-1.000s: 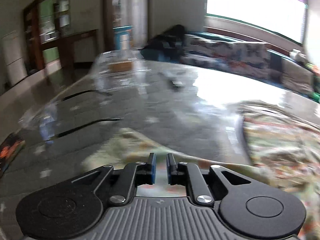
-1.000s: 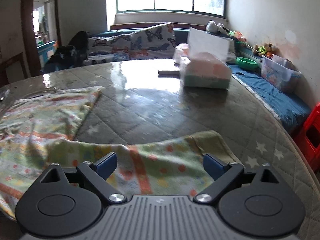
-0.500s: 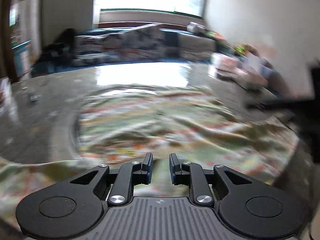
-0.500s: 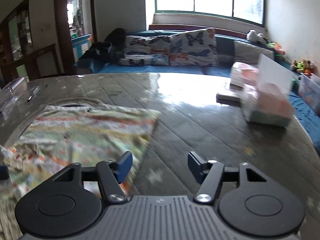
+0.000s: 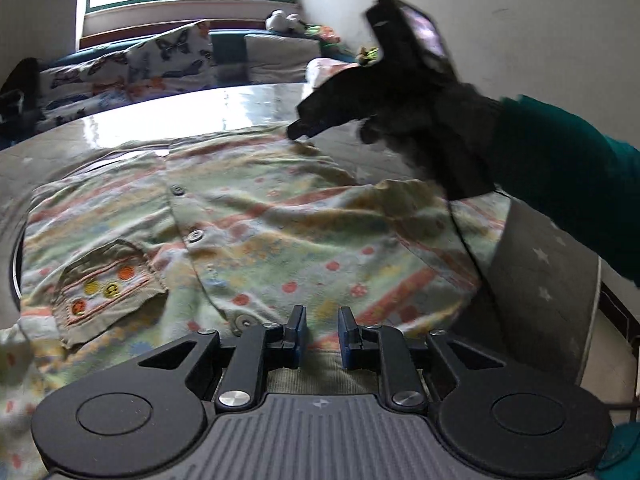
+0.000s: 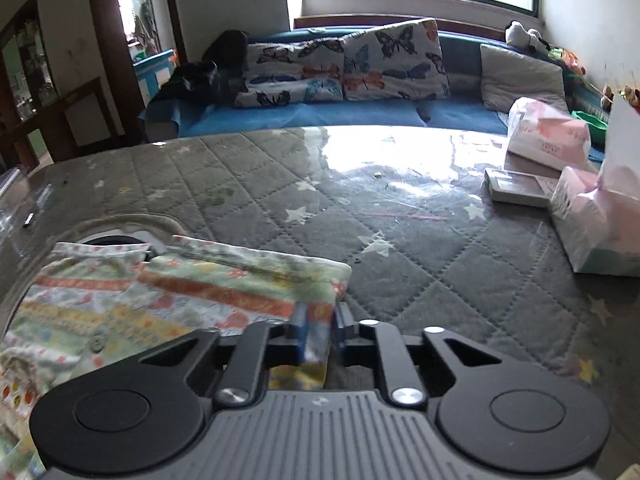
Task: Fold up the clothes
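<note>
The shirt [image 5: 260, 232] lies mostly spread on the table [image 6: 400, 240]. The right gripper [image 6: 319, 336] pinches its edge; the left gripper [image 5: 322, 330], nearly closed, holds nothing clearly. Folding is barely begun.

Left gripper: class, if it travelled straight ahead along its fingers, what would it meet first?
Probably the patterned shirt spread on the table just beyond the left gripper; its button placket and front panel lie ahead, though depth is uncertain.

left gripper [image 5: 322, 334] hovers low, fingers narrowly parted; right gripper [image 6: 318, 338] pinches fabric, gloved hand [image 5: 432, 120] and teal sleeve reaching across.
</note>
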A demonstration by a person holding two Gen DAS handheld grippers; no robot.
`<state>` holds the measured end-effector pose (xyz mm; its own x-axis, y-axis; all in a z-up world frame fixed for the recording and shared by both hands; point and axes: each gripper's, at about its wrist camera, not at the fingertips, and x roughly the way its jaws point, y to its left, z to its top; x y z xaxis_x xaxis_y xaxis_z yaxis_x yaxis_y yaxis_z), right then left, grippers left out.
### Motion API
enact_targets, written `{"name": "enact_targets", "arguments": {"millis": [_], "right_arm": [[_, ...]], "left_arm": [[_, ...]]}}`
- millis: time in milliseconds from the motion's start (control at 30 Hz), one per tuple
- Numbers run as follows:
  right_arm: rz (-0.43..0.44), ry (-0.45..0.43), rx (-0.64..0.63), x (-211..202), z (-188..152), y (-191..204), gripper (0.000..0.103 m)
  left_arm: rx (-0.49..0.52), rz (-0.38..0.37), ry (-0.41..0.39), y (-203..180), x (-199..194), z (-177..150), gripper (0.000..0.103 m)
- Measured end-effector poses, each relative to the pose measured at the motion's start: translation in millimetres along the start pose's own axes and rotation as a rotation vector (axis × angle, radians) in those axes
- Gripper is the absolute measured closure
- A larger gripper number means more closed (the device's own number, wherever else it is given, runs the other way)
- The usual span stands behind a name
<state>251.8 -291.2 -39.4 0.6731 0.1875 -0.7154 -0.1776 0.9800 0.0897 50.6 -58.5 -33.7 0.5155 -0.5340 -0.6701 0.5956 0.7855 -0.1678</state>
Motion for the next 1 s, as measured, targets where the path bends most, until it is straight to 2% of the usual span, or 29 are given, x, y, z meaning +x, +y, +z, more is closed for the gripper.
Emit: {"name": "enact_targets", "arguments": {"millis": [133,333,500,600,633,667,833,1000], "right_arm": [[-0.022,-0.001,-0.003,12,8,-1,0.096],[-0.052,0.008,-0.02,20,19,-1,0.095],[-0.028,-0.022,-0.062,-16,13,1,0.09],[-0.029,-0.04,-0.106,-45,-2,0,0.075],[-0.033,-0.048,-0.116,-56,-9,-2,0.067],[-0.039,-0.052,-0.115,-66,-17,-7,0.065],[-0.128,-0.058,-0.055,-108,-66,-47,0.057],[-0.242,-0.063,0.014,-145,-118,-85,0.051]], "left_arm": [[0.028,-0.046,-0.002,-2,0,-2,0.085],[0.046,-0.069,-0.006,-8,0,-5,0.085],[0.026,-0.042,-0.009,-9,-2,-3,0.084],[0.013,-0.023,-0.023,-10,-5,1,0.084],[0.01,-0.017,-0.032,-10,-6,2,0.083],[0.008,-0.01,-0.04,-11,-6,4,0.083],[0.0,0.024,-0.062,-19,-7,9,0.059],[0.001,0.047,-0.053,-28,-2,11,0.053]]}}
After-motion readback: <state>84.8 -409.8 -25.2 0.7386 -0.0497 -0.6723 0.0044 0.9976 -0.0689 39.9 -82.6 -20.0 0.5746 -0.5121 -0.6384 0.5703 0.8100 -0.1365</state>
